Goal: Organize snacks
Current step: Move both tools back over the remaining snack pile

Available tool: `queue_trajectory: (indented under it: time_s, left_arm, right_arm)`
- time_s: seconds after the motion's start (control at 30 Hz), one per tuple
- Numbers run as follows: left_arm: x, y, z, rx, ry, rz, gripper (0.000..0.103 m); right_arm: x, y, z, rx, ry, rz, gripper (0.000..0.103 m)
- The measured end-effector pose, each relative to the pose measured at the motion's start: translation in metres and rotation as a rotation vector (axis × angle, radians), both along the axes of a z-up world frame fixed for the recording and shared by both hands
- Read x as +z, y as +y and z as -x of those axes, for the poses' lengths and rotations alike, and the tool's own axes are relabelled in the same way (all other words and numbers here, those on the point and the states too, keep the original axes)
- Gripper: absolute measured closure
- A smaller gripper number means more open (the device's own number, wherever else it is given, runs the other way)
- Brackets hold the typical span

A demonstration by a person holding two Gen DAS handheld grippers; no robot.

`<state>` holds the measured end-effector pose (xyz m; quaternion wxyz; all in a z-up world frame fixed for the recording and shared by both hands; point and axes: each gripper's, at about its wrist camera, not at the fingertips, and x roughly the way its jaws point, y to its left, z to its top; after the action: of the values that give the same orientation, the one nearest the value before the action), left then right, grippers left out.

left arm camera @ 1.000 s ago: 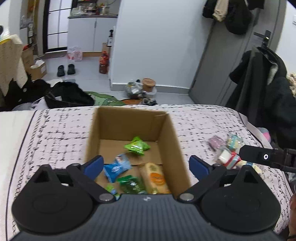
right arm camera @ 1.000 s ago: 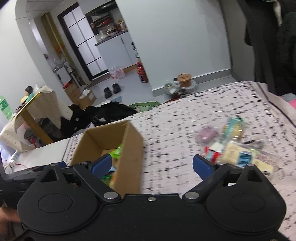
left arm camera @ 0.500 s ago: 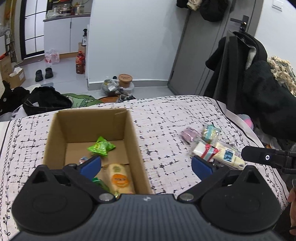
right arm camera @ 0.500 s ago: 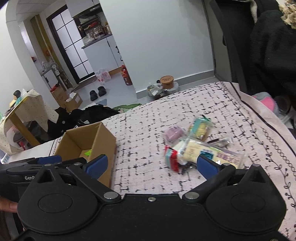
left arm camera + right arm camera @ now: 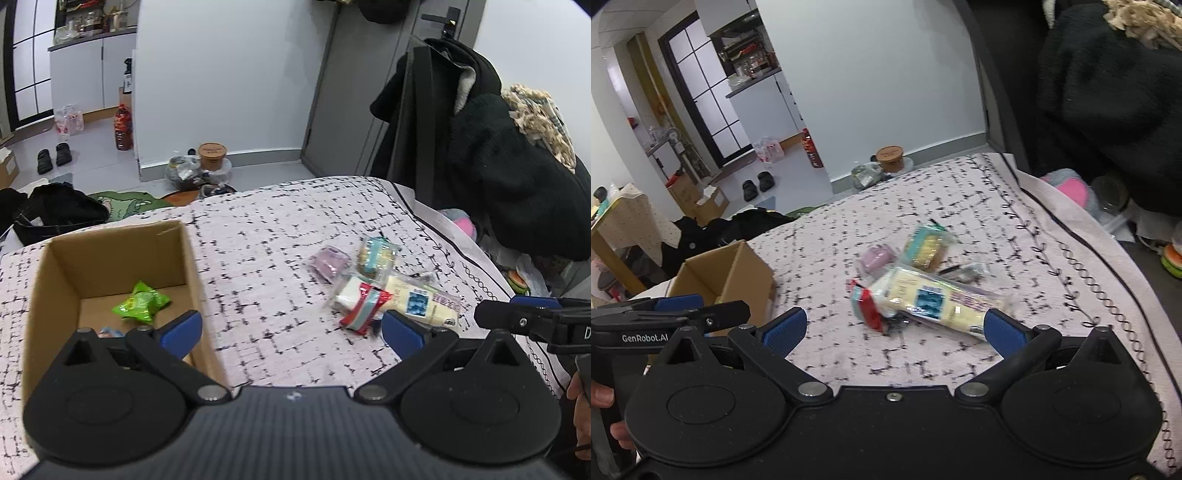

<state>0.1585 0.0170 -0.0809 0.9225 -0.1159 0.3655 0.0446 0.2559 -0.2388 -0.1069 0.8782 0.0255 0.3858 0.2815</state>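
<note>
An open cardboard box [image 5: 110,254] [image 5: 738,273] stands on the patterned bedspread [image 5: 266,258] and holds a green snack packet [image 5: 142,303]. To its right lies a small pile of snacks: a long cream packet [image 5: 421,301] [image 5: 934,299], a red-and-white packet [image 5: 364,304] [image 5: 866,308], a pink pouch [image 5: 330,260] [image 5: 877,256] and a teal-edged biscuit pack [image 5: 376,254] [image 5: 925,245]. My left gripper [image 5: 291,328] is open and empty, between the box and the pile. Open and empty too, my right gripper [image 5: 894,326] hangs just short of the cream packet.
Dark coats [image 5: 480,147] hang at the bed's right side beside a grey door [image 5: 351,92]. Past the bed's far edge, bags [image 5: 55,210], a tub [image 5: 212,153], a bottle [image 5: 123,127] and slippers [image 5: 53,157] sit on the floor. A hand [image 5: 602,398] grips the left tool.
Both grippers have swung right, away from the box and toward the snack pile. The box has slid to the left in both views; the pile now lies close ahead of the right gripper.
</note>
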Motion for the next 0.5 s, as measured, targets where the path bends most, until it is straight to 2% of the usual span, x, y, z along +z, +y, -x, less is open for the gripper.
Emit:
queue_trajectory:
  time_s: [0.37, 0.5]
  left_arm:
    - [-0.009, -0.021, -0.027, -0.019, 0.015, 0.014, 0.001]
    - [-0.016, -0.028, -0.037, -0.036, 0.025, 0.024, 0.001]
  right_arm:
    - [-0.008, -0.022, -0.015, -0.028, -0.001, 0.026, 0.001]
    - [-0.010, -0.023, -0.022, -0.018, -0.005, 0.039, 0.007]
